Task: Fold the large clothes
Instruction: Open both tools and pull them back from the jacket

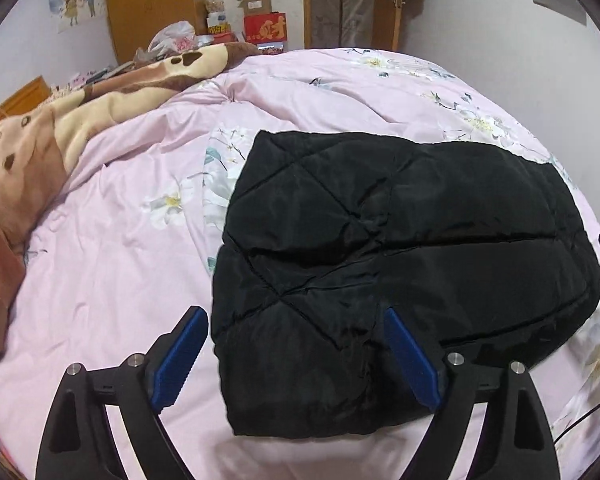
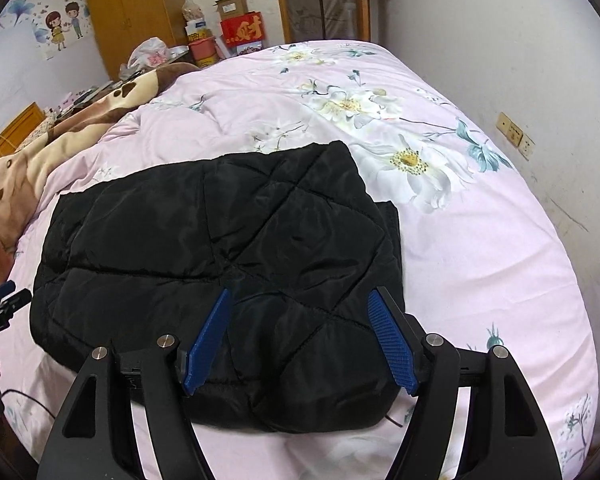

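One black quilted jacket [image 1: 400, 256], folded.

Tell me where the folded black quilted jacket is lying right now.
The black quilted jacket lies folded on the pink floral duvet, central in both wrist views, right of the brown plush blanket.

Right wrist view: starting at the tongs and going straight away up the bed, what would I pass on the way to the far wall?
Right tongs, open, → folded black quilted jacket → pink floral duvet → red box with a gold character → cardboard box on top of it.
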{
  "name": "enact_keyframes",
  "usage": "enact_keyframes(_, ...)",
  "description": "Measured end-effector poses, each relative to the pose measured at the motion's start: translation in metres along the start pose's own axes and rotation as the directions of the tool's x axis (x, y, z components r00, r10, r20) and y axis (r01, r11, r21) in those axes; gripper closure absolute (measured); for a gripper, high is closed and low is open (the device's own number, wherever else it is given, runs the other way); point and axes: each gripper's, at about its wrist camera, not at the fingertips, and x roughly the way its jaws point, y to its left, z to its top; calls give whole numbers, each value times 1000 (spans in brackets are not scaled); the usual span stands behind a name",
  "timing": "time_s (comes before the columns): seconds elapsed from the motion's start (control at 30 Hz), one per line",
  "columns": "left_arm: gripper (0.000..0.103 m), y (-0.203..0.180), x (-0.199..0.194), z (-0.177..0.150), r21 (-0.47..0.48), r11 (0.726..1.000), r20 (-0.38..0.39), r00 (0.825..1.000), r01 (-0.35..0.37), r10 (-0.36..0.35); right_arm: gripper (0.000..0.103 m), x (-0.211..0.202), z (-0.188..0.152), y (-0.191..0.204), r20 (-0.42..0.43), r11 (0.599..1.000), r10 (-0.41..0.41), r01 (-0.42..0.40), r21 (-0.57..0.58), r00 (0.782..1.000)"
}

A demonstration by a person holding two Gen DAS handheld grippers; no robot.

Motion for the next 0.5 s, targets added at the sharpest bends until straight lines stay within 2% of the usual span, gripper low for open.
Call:
enact_keyframes(0.27,14,12,7,5,32,998,9,999,-49,48,32,11,-2,-15,-30,1000,8,-9,-17,1000)
enact_keyframes(0.43,14,40,27,6,-35,999,-38,999,31,-33,32,21,2,-36,-59,1000,12,-11,16,998)
enact_keyframes(0.5,14,46,35,6,-51,998,-57,998,36,-39,32,25,3,-43,-69,999,28,-25,41,997)
